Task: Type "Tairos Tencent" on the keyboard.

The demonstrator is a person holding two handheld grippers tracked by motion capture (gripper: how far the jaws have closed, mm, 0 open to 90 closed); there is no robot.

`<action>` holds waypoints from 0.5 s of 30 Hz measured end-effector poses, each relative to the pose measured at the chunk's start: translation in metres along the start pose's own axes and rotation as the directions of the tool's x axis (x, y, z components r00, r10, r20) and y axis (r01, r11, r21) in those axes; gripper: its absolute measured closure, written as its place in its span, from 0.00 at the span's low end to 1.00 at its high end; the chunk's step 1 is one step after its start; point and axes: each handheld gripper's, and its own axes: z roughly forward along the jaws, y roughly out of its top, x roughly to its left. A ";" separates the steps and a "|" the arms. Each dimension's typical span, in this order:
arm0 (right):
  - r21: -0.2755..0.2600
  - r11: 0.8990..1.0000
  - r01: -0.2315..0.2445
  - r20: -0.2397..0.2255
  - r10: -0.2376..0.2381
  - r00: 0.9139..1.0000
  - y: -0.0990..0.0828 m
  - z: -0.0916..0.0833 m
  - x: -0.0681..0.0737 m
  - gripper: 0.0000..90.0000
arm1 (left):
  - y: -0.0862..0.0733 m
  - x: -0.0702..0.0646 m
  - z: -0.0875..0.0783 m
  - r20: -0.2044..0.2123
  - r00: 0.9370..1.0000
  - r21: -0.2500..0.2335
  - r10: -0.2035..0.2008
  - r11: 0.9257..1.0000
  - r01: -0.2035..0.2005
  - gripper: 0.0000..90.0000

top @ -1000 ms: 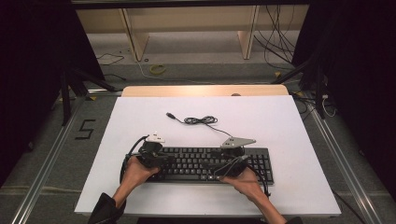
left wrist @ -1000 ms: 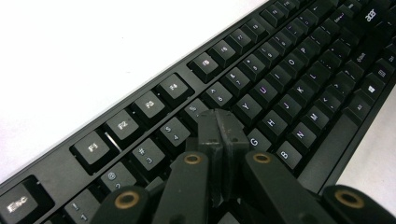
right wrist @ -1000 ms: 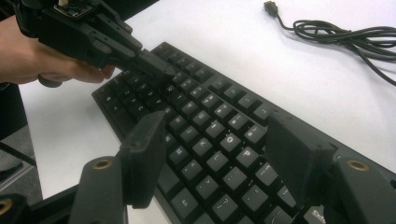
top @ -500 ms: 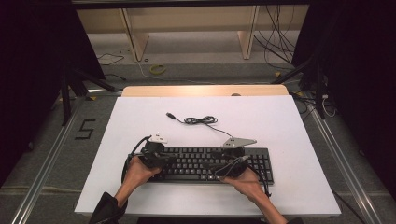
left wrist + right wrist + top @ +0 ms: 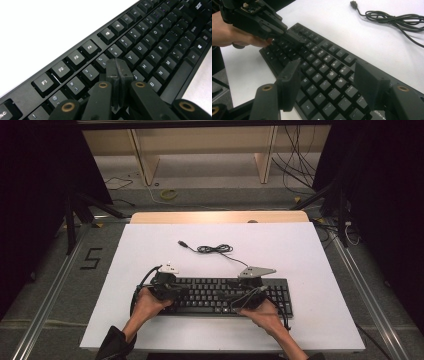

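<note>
Left gripper [image 5: 117, 72] closed, right gripper [image 5: 324, 82] spread wide.

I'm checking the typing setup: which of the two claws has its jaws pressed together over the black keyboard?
The left claw: its jaws meet flat above the black keyboard near the 5 key. The right claw has its jaws wide apart over the keys.

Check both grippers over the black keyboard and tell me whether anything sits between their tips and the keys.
Nothing visible does. The left gripper, jaws together, hangs right over the number and letter rows of the keyboard. The right gripper, jaws apart, hovers above the keys with bare keycaps between them. The coiled cable lies beyond, on the white table.
</note>
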 end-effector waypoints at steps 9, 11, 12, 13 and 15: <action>-0.001 1.000 -0.003 0.005 0.003 1.000 0.001 0.002 -0.001 0.44 | 0.001 0.001 -0.009 0.024 0.999 -0.020 -0.023 1.000 0.023 0.86; -0.002 1.000 -0.006 0.010 0.006 1.000 0.001 0.003 -0.002 0.44 | 0.001 0.002 -0.011 0.034 0.999 -0.027 -0.033 0.999 0.034 0.81; -0.004 1.000 -0.009 0.011 0.009 1.000 0.002 0.004 -0.003 0.44 | 0.001 0.003 -0.012 0.041 0.998 -0.032 -0.038 0.999 0.039 0.78; -0.002 1.000 -0.010 0.013 0.010 1.000 0.002 0.004 -0.003 0.44 | 0.001 0.003 -0.014 0.044 0.998 -0.034 -0.039 0.999 0.040 0.75; -0.001 1.000 -0.013 0.015 0.013 1.000 0.002 0.005 -0.004 0.44 | 0.000 0.003 -0.016 0.048 0.998 -0.043 -0.044 0.998 0.046 0.70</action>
